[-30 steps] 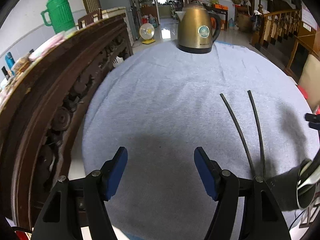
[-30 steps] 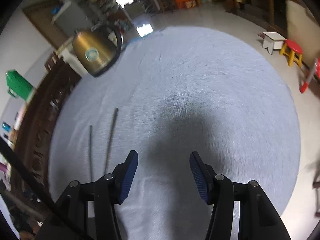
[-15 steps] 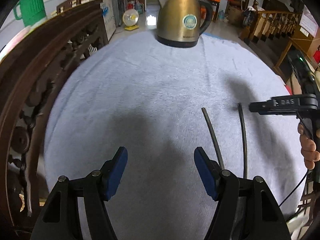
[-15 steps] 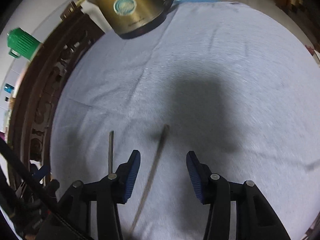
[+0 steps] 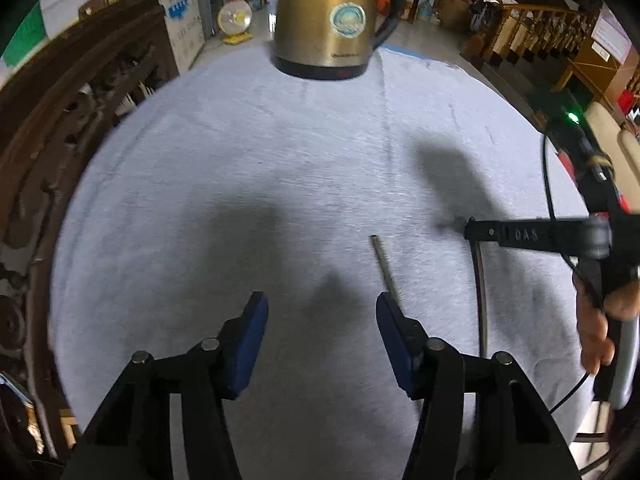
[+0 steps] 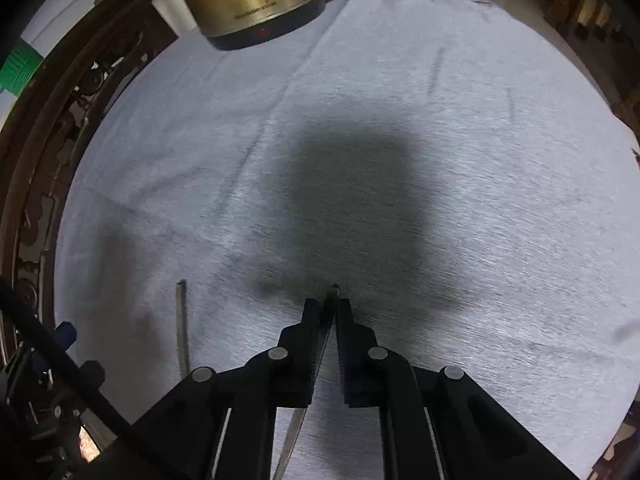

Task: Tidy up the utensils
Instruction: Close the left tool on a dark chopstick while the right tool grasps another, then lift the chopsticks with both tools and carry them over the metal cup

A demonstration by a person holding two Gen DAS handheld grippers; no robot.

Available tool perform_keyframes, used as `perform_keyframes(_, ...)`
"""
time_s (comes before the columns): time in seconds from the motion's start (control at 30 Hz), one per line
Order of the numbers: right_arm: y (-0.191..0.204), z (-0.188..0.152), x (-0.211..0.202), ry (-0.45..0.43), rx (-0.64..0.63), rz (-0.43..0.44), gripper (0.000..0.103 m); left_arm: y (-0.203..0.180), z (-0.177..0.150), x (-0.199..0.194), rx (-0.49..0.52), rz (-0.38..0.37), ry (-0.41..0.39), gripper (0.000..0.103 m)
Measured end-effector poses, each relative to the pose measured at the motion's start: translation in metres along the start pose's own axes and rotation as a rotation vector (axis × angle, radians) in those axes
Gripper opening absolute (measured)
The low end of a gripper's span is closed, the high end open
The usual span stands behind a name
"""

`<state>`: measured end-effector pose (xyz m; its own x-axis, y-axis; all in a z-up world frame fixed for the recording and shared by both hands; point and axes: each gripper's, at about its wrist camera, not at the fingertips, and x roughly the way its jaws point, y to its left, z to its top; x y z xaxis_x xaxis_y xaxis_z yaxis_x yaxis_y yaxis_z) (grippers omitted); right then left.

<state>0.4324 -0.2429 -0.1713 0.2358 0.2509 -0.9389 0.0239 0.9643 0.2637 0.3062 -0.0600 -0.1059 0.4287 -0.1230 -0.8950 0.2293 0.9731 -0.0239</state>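
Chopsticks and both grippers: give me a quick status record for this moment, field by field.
surface: round table under a grey cloth
right gripper: jaws have just been closing, now shut on the right chopstick near its far end
left gripper: jaws have just been closing partway, open, nothing between them
left chopstick: flat on the cloth, beside the left gripper's right finger, not gripped
other: gold electric kettle at the far edge
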Motion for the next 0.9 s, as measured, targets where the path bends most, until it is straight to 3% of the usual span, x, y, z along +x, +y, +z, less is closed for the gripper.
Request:
perform_keyframes(0.17,-0.033,-0.015,-0.011,-0.049,0.045,-0.003,0.009,-0.02,0.019,0.029,-0.015,-0.107,0.076,0.058)
perform_keyframes(0.27,-0.051,-0.021,-0.021,-0.079,0.062,0.007,0.007,-0.027,0.03,0.049,-0.017,-0.119,0.112,0.055)
perform_keyframes(0.37,-0.067,-0.025,-0.032,-0.116,0.087,0.04,0.007,-0.028,0.036,0.065,-0.034,-0.147,0.157,0.03)
perform_keyframes(0.5,-0.079,-0.028,-0.046,-0.159,0.111,0.077,0.007,-0.029,0.04,0.072,-0.069,-0.197,0.175,0.022)
perform_keyframes(0.57,-0.078,-0.029,-0.051,-0.173,0.116,0.089,0.007,-0.029,0.04,0.075,-0.081,-0.222,0.19,0.006)
perform_keyframes(0.73,-0.083,-0.039,-0.064,-0.211,0.127,0.118,0.007,-0.035,0.036,0.073,-0.058,-0.21,0.174,0.006)
perform_keyframes(0.9,-0.083,-0.049,-0.081,-0.246,0.146,0.134,0.007,-0.041,0.037,0.054,-0.033,-0.202,0.108,0.005)
